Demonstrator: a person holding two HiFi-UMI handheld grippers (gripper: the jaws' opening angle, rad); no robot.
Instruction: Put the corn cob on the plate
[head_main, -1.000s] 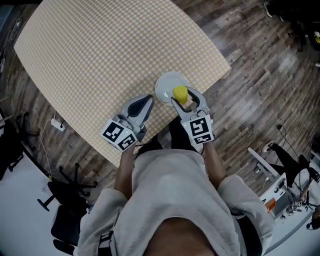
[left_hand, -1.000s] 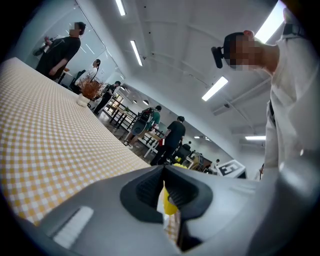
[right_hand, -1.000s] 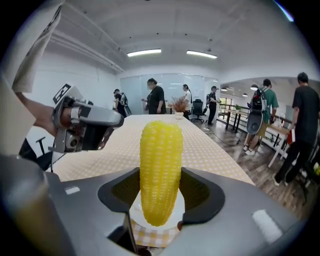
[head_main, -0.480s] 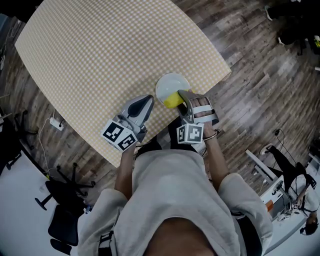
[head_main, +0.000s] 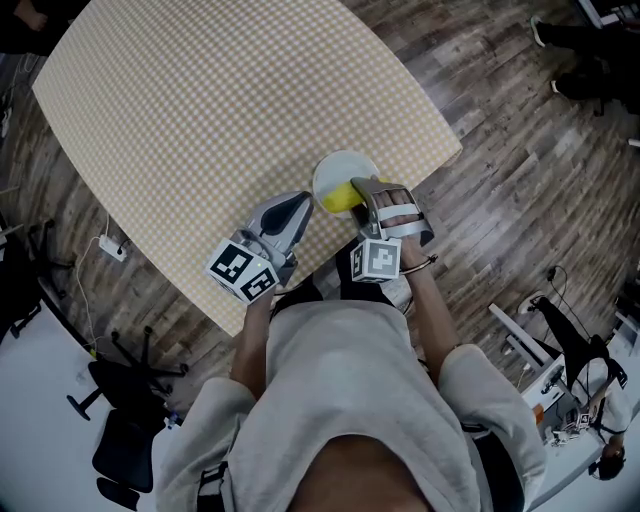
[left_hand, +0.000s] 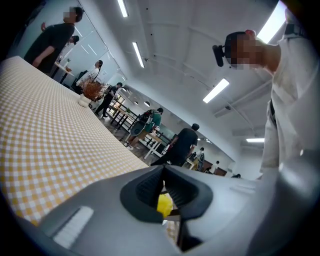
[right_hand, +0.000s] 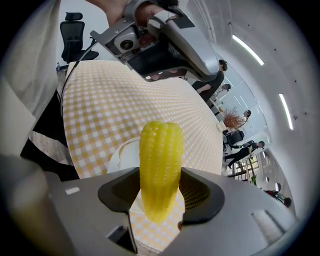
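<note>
My right gripper is shut on the yellow corn cob, which lies crosswise over the near edge of the white plate. In the right gripper view the corn cob stands between both pads, with the plate just beneath it on the checked cloth. The left gripper rests on the table to the left of the plate, its jaws together and nothing in them. Through the small gap under its tips a bit of the corn cob shows. The left gripper also appears beyond the plate.
The table has a yellow and white checked cloth, and the plate sits near its front corner, by the edge. Wooden floor surrounds it. A black office chair stands at lower left. Several people stand far off in the left gripper view.
My right gripper has rolled over and sunk a little. The corn cob went from pointing up over the plate's middle to lying sideways at its near edge. The left gripper stayed put.
</note>
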